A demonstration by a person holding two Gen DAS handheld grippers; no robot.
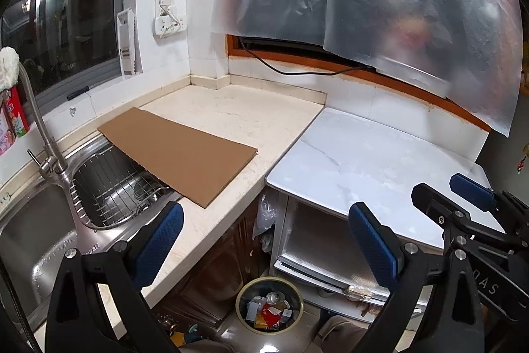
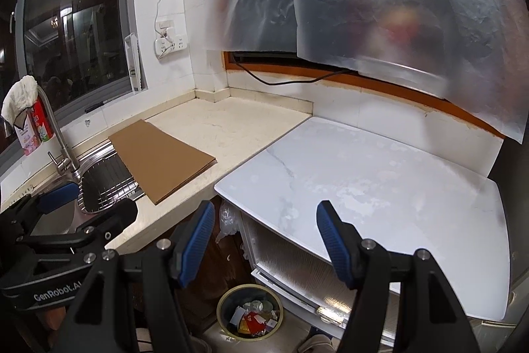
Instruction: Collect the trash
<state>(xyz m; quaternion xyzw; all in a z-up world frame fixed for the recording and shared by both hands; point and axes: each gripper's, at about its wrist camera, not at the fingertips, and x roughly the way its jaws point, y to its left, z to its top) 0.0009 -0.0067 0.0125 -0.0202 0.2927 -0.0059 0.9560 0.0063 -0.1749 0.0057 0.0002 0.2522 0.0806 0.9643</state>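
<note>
A round trash bin stands on the floor below the counters, holding several scraps of paper and wrappers; it also shows in the right wrist view. My left gripper is open and empty, held above the gap between the beige counter and the white marble-top cabinet. My right gripper is open and empty, hovering over the marble top's front corner. Each gripper shows in the other's view: the right gripper at the right edge, the left gripper at the lower left.
A flat brown cardboard sheet lies on the beige counter, overhanging the steel sink and its wire rack. A faucet stands at the left. Translucent plastic sheeting hangs over the back window. A plastic bag hangs beside the cabinet.
</note>
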